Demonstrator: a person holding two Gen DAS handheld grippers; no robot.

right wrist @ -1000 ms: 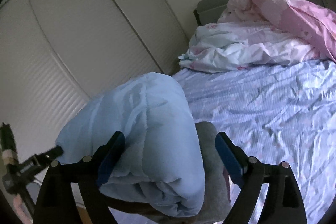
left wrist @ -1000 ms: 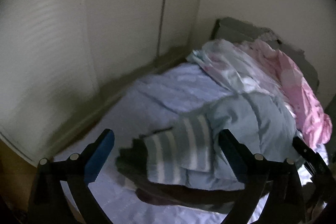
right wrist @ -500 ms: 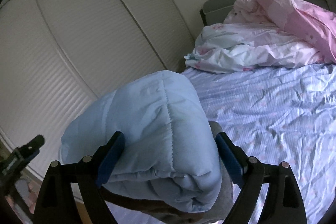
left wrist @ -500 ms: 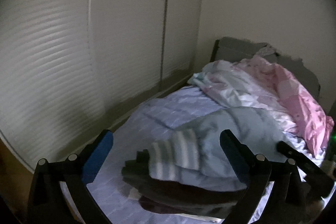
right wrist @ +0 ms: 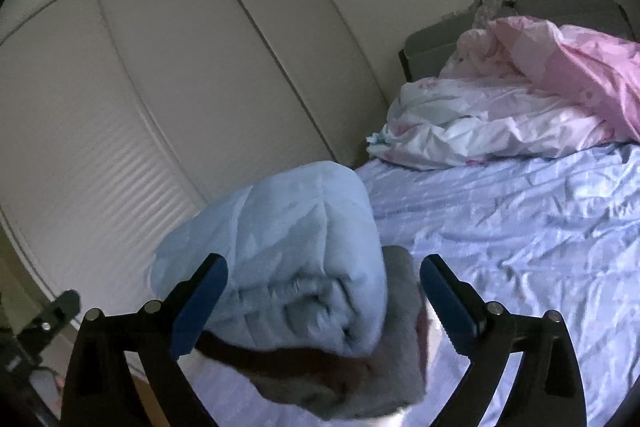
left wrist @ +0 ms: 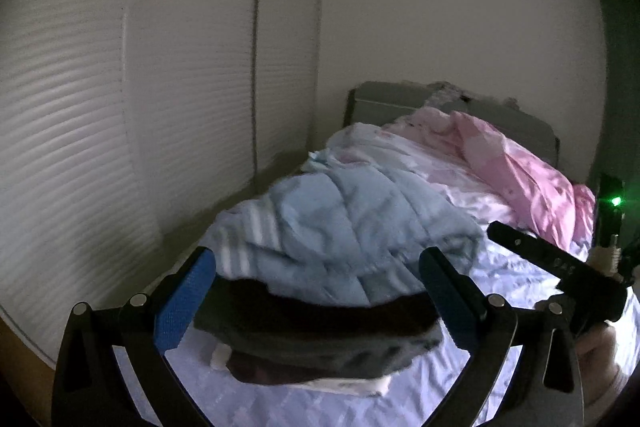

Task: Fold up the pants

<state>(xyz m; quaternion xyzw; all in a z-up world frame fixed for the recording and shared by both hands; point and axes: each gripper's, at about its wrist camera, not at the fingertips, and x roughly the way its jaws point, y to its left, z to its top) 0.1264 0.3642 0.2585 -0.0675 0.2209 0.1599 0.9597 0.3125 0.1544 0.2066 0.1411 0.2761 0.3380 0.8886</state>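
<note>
A stack of folded clothes sits on the bed's near left part. On top lies a light blue quilted garment, also in the right wrist view, with a striped piece at its left. Under it are dark folded pieces and a grey one. Which piece is the pants I cannot tell. My left gripper is open, its fingers on either side of the stack's near edge. My right gripper is open around the stack's end. The right gripper also shows at the right of the left wrist view.
The bed has a lilac sheet. A crumpled pink and white duvet lies at the headboard. White louvred closet doors run along the bed's left side. A green light glows at far right.
Both grippers have tilted up and come closer to the stack, which now fills more of each view. Both stay open.
</note>
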